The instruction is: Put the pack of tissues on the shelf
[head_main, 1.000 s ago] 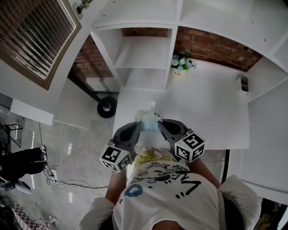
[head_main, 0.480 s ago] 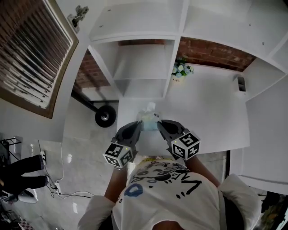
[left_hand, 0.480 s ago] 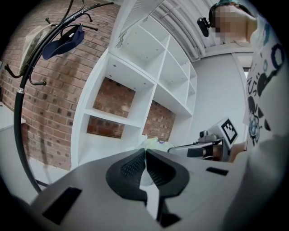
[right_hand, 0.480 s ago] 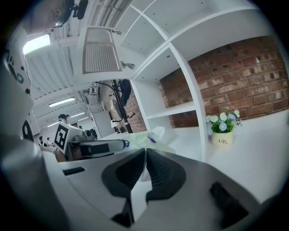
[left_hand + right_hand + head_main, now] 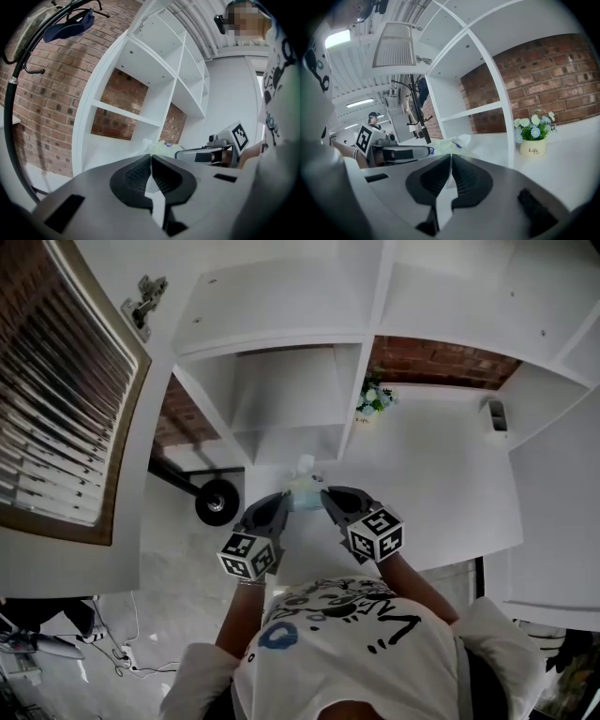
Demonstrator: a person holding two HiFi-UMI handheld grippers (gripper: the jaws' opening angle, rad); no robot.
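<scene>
Head view: The left gripper and right gripper converge from either side on the pack of tissues. The pack hangs between their tips, clear of the white desk below it. It sits just in front of the lower left opening of the white shelf and is not yet inside any compartment. A flower pot stands on the desk against the shelf's upright, well apart from the pack. A black wheel rests on the floor left of the desk. The person's printed shirt fills the lower frame.

Left gripper view: The left gripper's jaws are pressed together, with a pale sliver of the pack's wrapper caught between them. The pack bulges just past the tips. The right gripper meets it from the right. Behind stand the shelf and a brick wall. A coat stand at the upper left carries a dark cap.

Right gripper view: The right gripper's jaws are likewise closed together on the wrapper's edge. The pack lies just beyond them, and the left gripper touches its far side. The flower pot stands to the right on the desk.
</scene>
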